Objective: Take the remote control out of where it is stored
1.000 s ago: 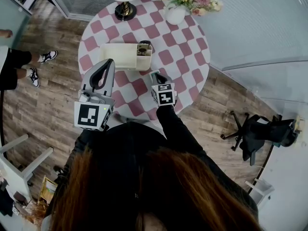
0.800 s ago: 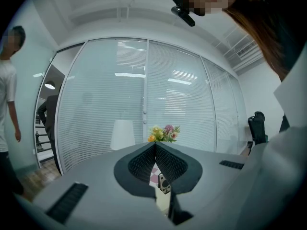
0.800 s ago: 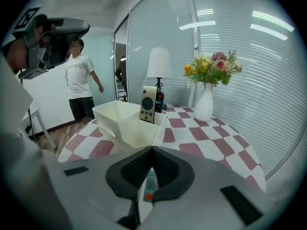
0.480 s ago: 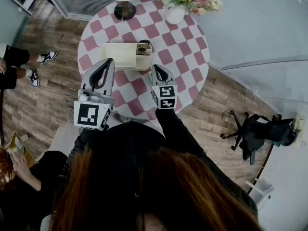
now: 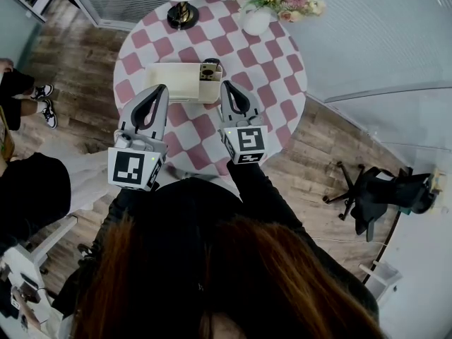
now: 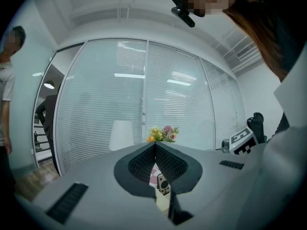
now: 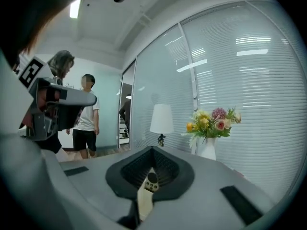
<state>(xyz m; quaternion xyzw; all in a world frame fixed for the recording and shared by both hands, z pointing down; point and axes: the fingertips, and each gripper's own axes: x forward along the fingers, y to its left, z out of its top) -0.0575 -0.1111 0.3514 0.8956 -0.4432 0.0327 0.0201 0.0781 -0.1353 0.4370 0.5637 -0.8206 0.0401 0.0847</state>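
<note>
The head view looks steeply down from above the person's hair (image 5: 233, 281), fairly far off. The round worktop (image 5: 279, 76) fills the upper middle of the frame, with the left tongs (image 5: 161, 90) and right tongs (image 5: 227, 87) just below it. The left gripper view rides on its tongs and looks level along them to the lamp (image 6: 122, 134) and flowers (image 6: 163, 134) at frame centre, against the blinds (image 6: 110, 90). The right tongs' cube (image 6: 242, 142) shows at its right edge. The right gripper view faces much the same way from further right, with lamp and flowers centre right and the left tongs at the left edge. All three views share lamp, flowers and the remote (image 5: 211, 70) standing in its box (image 5: 176, 82).
</note>
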